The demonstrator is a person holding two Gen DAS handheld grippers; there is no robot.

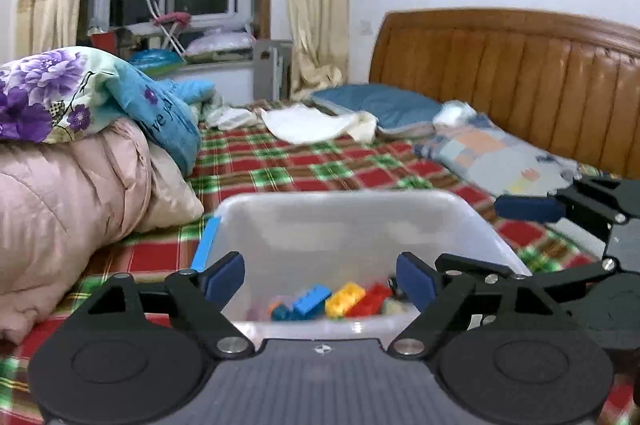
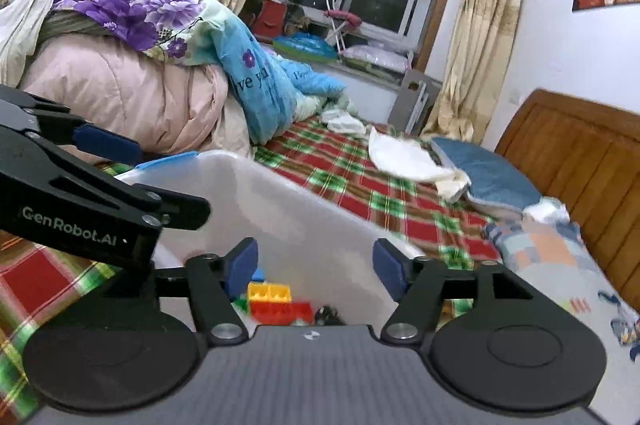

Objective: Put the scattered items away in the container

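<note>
Both the left gripper [image 1: 320,281] and right gripper [image 2: 316,265] hover wide open and empty over the container [image 1: 472,221] holding bricks [image 1: 348,299], so any leftover item apparently needs finding next.

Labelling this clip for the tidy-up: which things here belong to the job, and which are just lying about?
Job: bin, blocks, left tool, right tool, both open and empty.

Lying about: pink quilt, floral duvet, blue pillow, white cloth, plaid sheet.

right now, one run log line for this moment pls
left tongs: open, empty, over bin | right tongs: open, empty, over bin | bricks: in bin | bin: on plaid bed
</note>
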